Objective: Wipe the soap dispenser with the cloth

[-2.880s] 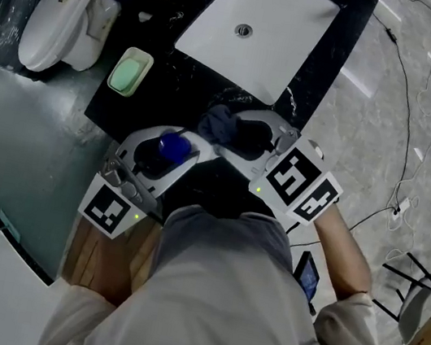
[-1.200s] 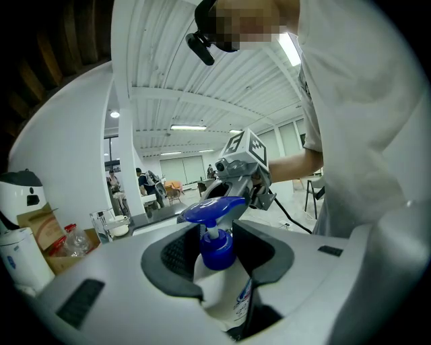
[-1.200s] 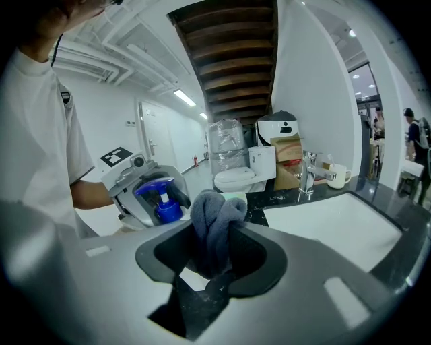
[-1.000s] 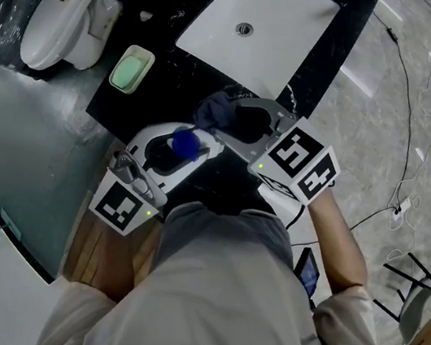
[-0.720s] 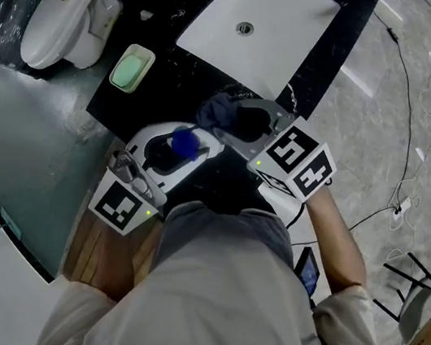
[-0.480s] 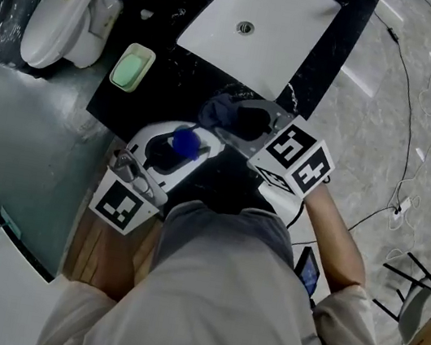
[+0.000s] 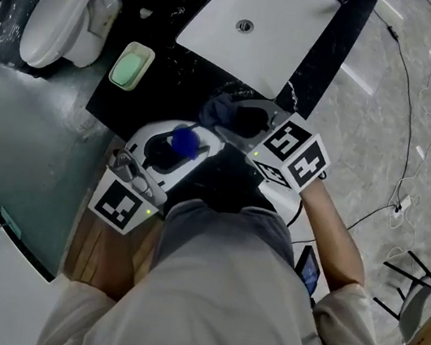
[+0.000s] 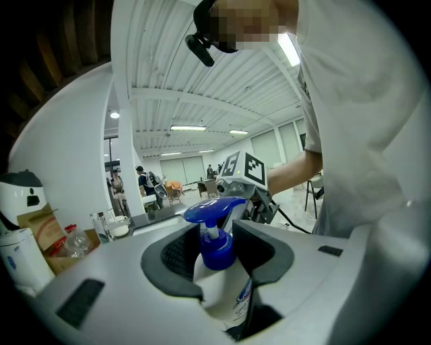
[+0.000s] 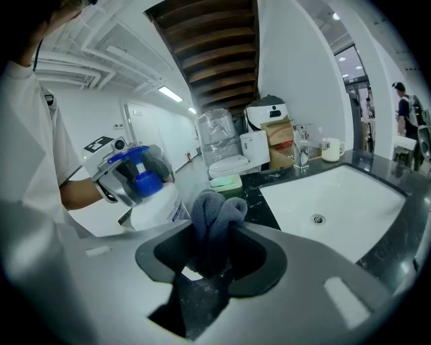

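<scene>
Over the near end of a black stone counter (image 7: 335, 44), seen from the head view:

1. Soap dispenser, white plastic bottle with blue pump top (image 7: 181, 142). Held up off the counter, tilted. It sits between the dark pads of the left gripper (image 7: 168, 149), which is clamped on the bottle's shoulder just under the pump collar. The left gripper view shows the pads pressed on either side of the dispenser (image 8: 217, 286).

2. Cloth, grey-blue, soft, bunched (image 7: 216, 111). Pinched in the right gripper (image 7: 243, 121), jaws narrow upon it. A folded lump of cloth (image 9: 214, 219) stands up from between the pads in the right gripper view. It sits just beside the dispenser's white body (image 9: 151, 210); whether the two touch cannot be told.

3. Basin, white, rectangular, with a metal drain (image 7: 278, 51). Set into the counter beyond both grippers.

4. Soap bar, pale green, in a light dish (image 7: 130, 70). It rests on the counter's left edge.

5. Toilet, white ceramic (image 7: 55, 28). Stands on the floor left of the counter.
</scene>
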`<action>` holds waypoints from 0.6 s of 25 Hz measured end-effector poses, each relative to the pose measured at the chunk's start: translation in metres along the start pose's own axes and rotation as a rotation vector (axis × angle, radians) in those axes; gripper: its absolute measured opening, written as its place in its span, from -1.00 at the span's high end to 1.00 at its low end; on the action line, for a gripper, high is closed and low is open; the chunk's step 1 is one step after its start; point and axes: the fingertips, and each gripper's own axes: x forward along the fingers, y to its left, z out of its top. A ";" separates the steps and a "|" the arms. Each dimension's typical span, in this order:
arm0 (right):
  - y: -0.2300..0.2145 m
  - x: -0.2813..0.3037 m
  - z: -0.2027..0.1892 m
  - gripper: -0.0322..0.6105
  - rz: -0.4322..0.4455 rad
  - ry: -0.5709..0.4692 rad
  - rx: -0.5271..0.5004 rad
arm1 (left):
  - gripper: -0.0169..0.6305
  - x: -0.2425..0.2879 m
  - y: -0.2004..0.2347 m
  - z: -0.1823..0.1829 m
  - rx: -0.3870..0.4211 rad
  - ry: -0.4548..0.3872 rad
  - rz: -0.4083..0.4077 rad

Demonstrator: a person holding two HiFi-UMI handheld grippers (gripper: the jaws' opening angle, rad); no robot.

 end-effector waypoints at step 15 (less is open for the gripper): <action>-0.006 0.010 -0.024 0.47 -0.001 0.054 0.037 | 0.48 0.001 0.001 -0.002 -0.007 0.014 0.003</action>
